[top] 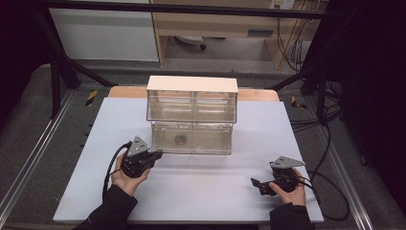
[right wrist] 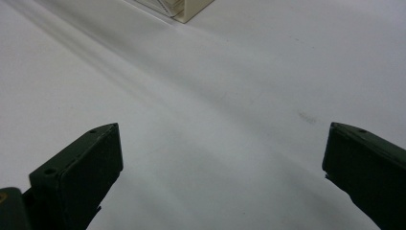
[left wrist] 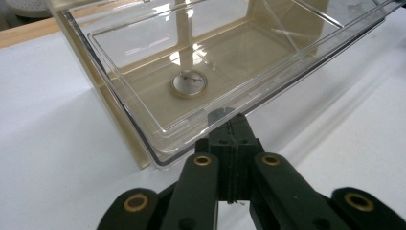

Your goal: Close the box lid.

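Note:
A clear drawer cabinet (top: pixel 192 84) with a cream top stands at the middle of the white table. Its lower drawer (top: pixel 163 143) is pulled out toward me, and a small round metal disc (top: pixel 181 139) lies on its floor. In the left gripper view the disc (left wrist: pixel 188 83) sits mid-drawer. My left gripper (top: pixel 157 154) is shut, and its tips (left wrist: pixel 229 122) touch the drawer's front rim (left wrist: pixel 287 79) near its left corner. I cannot tell whether they pinch the rim. My right gripper (top: pixel 257 185) rests open near the table's front right, nothing between its jaws (right wrist: pixel 222 158).
The white table top (top: pixel 206 196) has free room in front of the drawer. The cabinet's corner (right wrist: pixel 184 9) shows far off in the right gripper view. Black frame legs and cables stand around the table, and a wooden desk (top: pixel 215 24) lies beyond.

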`<state>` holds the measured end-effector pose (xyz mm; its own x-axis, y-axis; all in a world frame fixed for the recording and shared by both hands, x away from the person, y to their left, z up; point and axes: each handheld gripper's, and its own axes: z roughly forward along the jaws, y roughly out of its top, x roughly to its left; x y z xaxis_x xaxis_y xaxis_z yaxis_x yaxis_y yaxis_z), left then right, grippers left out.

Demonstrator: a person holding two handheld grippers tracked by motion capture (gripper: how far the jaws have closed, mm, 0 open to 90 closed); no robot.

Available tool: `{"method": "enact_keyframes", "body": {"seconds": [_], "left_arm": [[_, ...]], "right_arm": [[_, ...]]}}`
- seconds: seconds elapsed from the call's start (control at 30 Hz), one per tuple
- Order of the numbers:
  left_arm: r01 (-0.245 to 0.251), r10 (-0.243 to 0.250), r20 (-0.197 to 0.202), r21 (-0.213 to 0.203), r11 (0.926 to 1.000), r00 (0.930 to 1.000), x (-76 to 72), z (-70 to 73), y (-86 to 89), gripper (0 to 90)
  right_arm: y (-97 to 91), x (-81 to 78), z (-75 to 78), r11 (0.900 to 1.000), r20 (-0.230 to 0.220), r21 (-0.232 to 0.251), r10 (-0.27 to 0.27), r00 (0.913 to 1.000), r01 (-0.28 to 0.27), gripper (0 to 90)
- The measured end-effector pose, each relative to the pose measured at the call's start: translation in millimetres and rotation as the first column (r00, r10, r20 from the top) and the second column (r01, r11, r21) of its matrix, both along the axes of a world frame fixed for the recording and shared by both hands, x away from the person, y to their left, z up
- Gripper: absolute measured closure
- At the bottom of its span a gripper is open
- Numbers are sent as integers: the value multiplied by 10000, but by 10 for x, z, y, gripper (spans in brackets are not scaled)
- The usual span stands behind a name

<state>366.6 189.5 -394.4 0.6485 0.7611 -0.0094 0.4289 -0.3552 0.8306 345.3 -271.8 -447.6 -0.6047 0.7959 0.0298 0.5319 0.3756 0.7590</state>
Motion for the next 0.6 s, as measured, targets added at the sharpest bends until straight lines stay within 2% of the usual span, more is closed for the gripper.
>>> {"method": "enact_keyframes", "body": {"seconds": [0.6], "left_arm": [[83, -76, -281, 232, 9997, 9996, 3, -88, -26, 895]], "right_arm": [[-7, -1, -3, 10000, 5, -11, -43, 10000, 43, 9]]}}
